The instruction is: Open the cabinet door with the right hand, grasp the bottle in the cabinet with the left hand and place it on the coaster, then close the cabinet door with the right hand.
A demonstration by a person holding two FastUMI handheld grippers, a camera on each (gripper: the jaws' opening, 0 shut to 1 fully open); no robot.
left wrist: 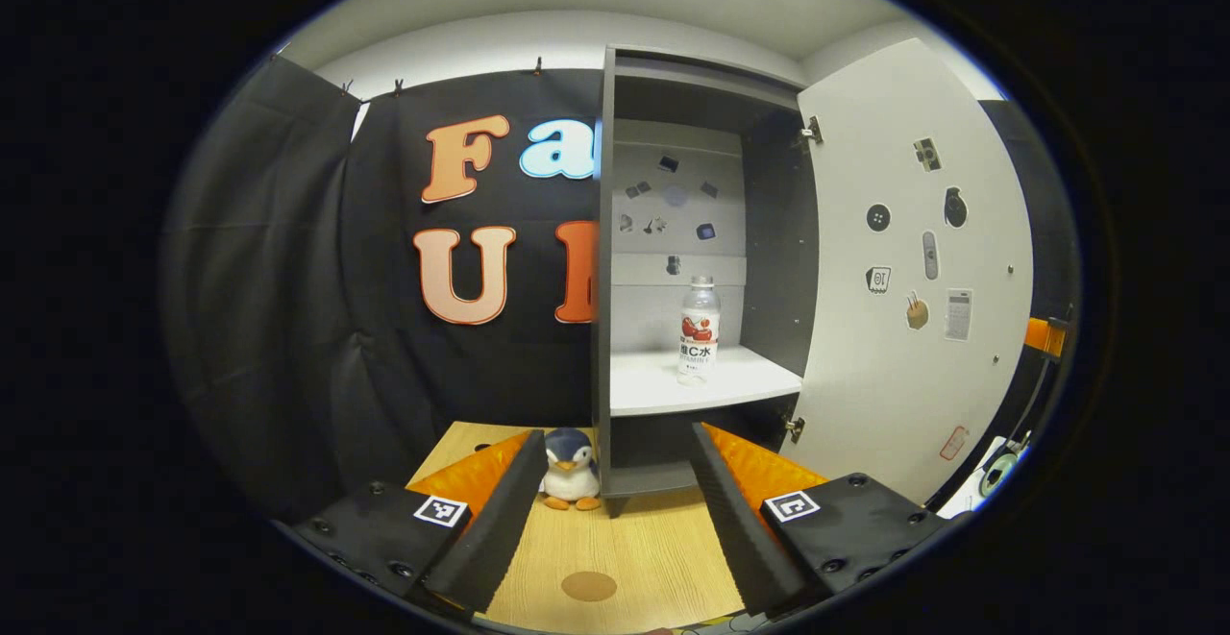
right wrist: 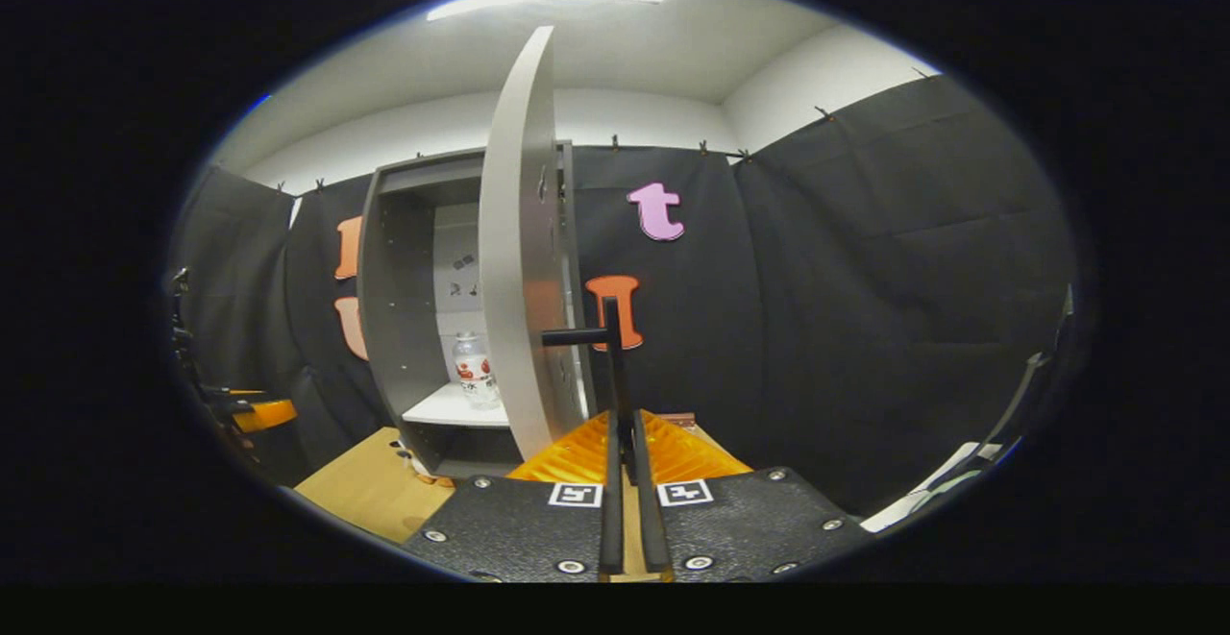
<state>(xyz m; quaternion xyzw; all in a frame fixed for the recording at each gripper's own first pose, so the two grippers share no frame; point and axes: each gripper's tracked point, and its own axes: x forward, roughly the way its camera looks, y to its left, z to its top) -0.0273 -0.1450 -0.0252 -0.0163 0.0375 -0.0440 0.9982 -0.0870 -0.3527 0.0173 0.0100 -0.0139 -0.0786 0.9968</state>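
Observation:
The grey cabinet [left wrist: 604, 260] stands open, its white door [left wrist: 903, 270] swung out to the right. A clear bottle [left wrist: 699, 330] with a red label stands upright on the white shelf [left wrist: 653, 387]. My left gripper [left wrist: 618, 435] hovers open in front of the cabinet, well short of the bottle. A round brown coaster [left wrist: 589, 586] lies on the wooden table [left wrist: 663, 558] between its fingers. In the right gripper view the door [right wrist: 519, 251] shows edge-on, with the bottle [right wrist: 473, 369] behind it. My right gripper [right wrist: 625, 416] is shut on the black bar handle [right wrist: 609, 347].
A small penguin plush [left wrist: 570, 469] sits on the table at the cabinet's lower left corner. Black cloth walls close off the back and sides. Stickers dot the cabinet's back panel and the door's inner face.

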